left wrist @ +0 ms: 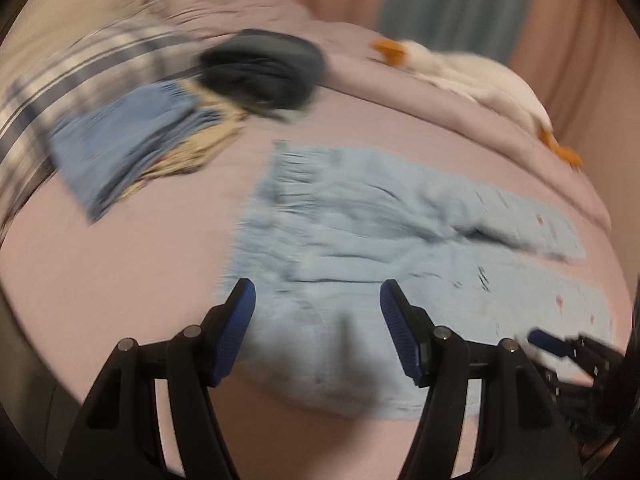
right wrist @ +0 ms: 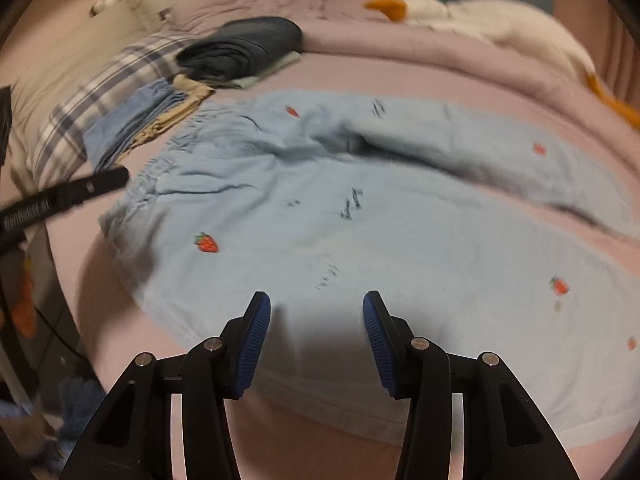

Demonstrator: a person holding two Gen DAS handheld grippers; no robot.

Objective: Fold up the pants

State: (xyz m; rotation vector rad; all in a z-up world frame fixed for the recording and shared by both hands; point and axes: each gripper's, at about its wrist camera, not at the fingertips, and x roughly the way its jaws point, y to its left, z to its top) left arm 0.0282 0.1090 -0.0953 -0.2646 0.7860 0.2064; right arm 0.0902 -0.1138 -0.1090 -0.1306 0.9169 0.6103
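While the light blue pants (right wrist: 360, 216) lie spread flat on the pink bed (right wrist: 400, 76), waistband toward the stack of folded clothes (right wrist: 240, 52) at the far left corner and both legs running off to the right, we hold both grippers above the near edge of the fabric. Our left gripper (left wrist: 318, 312) has its jaws wide apart over the hip area near the waistband, holding nothing; our right gripper (right wrist: 316, 320) also stands apart and empty, over the near leg. Both views are smeared by motion, so fine creases are hard to read. We judge that the first fold has not yet begun: the legs lie side by side, not stacked. Next, it seems, we need to lower each gripper to the near edge, pinch the cloth, and carry the near leg over the far one.
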